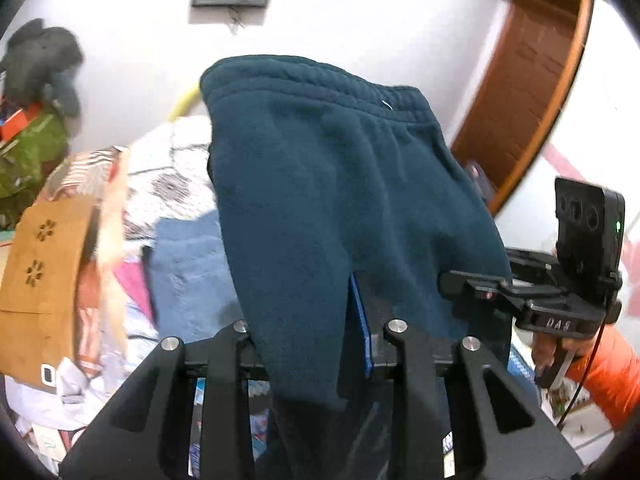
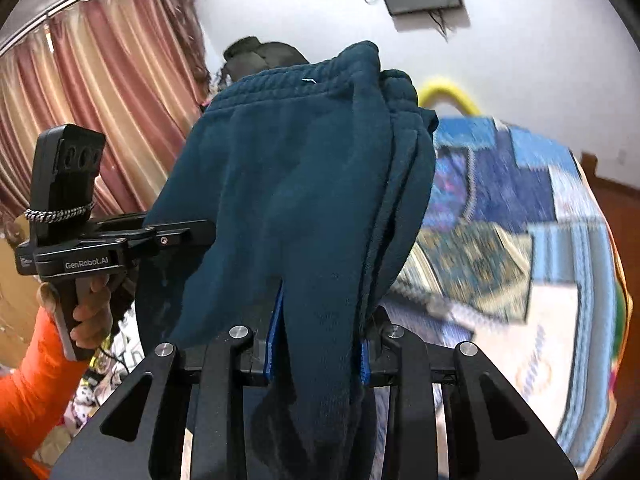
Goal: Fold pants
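The pants [image 1: 340, 184] are held up in the air over the bed [image 1: 176, 168], pinched at 2 places so that the cloth hangs between the claws instead of lying in a heap.

At the left, the left claw [image 1: 320, 344] is closed on a bunch of the dark teal fleece; 1 blue pad [image 1: 362, 332] shows just beside the cloth, which passes between the fingers and trails below them. The grip looks to have been taken near a lower edge, since the ribbed waistband [image 1: 312, 76] stands at the far, upper end of the garment.

At the right, the right claw [image 2: 318, 350] is likewise closed on the pants [image 2: 288, 200], with a blue pad on each side of the pinched fold. Several layers are stacked along the right edge there, so the garment seems to be already doubled lengthwise.

The 2 claws are kept near each other and at a like height, each one visible from the other's camera, presumably so that the cloth is kept level and taut. Judged from this, a further fold is under way, and the pants have not yet been laid down on the bed.
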The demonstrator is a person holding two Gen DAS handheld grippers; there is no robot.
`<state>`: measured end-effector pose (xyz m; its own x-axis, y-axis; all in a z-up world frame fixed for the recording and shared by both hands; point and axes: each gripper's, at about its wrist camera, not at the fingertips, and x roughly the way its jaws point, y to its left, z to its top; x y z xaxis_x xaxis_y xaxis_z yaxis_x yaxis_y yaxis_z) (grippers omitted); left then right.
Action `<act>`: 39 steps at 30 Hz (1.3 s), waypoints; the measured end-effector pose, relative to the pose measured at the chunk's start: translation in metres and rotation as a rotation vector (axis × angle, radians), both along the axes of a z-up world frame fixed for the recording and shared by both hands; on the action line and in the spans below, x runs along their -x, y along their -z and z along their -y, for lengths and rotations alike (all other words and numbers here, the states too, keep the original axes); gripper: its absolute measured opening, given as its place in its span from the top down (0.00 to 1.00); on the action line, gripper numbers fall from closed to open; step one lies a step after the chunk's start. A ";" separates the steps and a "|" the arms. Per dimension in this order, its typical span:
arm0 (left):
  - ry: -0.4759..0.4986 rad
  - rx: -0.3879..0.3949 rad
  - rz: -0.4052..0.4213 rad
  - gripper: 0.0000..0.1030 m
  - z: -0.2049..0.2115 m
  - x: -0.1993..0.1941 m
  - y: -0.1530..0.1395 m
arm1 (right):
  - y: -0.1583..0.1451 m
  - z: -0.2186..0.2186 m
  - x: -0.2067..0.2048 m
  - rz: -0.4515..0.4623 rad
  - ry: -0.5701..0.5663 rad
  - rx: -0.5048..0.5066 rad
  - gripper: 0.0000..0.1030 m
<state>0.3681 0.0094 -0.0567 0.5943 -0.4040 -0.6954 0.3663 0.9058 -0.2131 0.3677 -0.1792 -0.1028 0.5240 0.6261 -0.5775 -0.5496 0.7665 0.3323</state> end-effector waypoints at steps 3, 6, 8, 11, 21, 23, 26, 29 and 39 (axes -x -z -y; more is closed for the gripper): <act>-0.050 0.001 0.018 0.72 -0.023 -0.016 -0.006 | -0.003 -0.021 -0.019 0.018 -0.004 0.004 0.74; -0.094 0.006 0.025 0.72 -0.046 -0.036 -0.003 | 0.000 -0.041 -0.039 0.027 -0.004 0.009 0.74; -0.121 0.004 0.023 0.72 -0.058 -0.051 0.004 | 0.005 -0.053 -0.051 0.022 0.000 0.016 0.74; -0.152 -0.010 0.020 0.72 -0.069 -0.074 0.020 | 0.016 -0.069 -0.073 -0.006 0.005 0.027 0.74; -0.206 -0.055 -0.016 0.72 -0.092 -0.156 0.105 | 0.087 -0.104 -0.147 -0.121 0.043 0.067 0.74; -0.212 -0.058 -0.049 0.72 -0.092 -0.169 0.125 | 0.102 -0.109 -0.160 -0.154 0.049 0.095 0.74; -0.237 -0.062 -0.132 0.72 -0.101 -0.194 0.162 | 0.124 -0.114 -0.176 -0.211 0.044 0.138 0.74; -0.286 -0.058 -0.242 0.71 -0.109 -0.211 0.201 | 0.146 -0.116 -0.186 -0.276 0.049 0.190 0.71; -0.346 -0.120 -0.210 0.58 -0.116 -0.171 0.186 | 0.119 -0.098 -0.138 -0.148 0.035 0.250 0.66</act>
